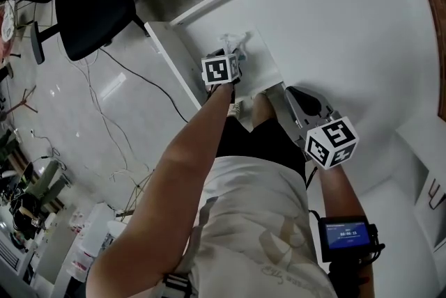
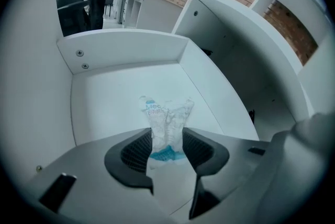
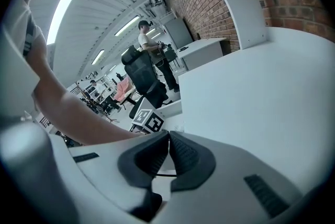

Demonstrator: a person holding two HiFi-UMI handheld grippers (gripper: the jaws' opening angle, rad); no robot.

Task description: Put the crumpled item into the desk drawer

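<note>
One crumpled wrapper [image 2: 167, 119] is pinched between jaws of the left gripper [image 2: 166, 140] above the drawer [image 2: 125, 51]; right gripper [image 3: 168, 138] jaws closed.

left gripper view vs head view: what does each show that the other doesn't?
Left gripper view only: the left gripper with its jaws closed on the crumpled wrapper, and two screws in the wall of the drawer. Head view only: the right gripper, an office chair, floor cables, a wrist screen. Both: the left gripper, the crumpled wrapper and the open drawer.
</note>
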